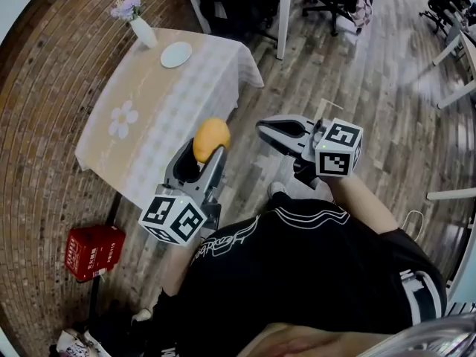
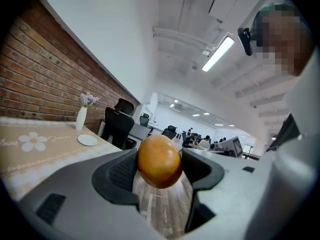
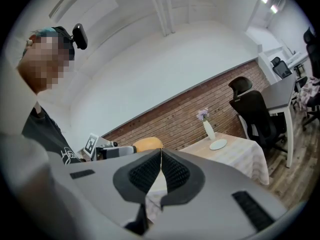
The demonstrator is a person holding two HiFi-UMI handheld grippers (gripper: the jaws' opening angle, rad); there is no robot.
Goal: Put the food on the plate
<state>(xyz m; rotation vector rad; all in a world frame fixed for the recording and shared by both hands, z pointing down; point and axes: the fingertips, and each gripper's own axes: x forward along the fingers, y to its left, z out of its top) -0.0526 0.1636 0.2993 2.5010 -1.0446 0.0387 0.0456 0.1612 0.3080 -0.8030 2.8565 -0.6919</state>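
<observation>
against the brick wall stands the table, draped in a pale cloth with a flower print. it is well apart from the person, so i judge the carry is only partway done. near its leg a red box sits on the floor, clear of the path. the left gripper points toward the table, its jaws wide yet clamped on their load. the right gripper hangs alongside, its jaws pressed together on nothing, likely spare for now. the white plate waits empty at the far end beside a vase of flowers. smallest, the glossy orange-yellow food is pinched by its sides, in the air short of the table.
</observation>
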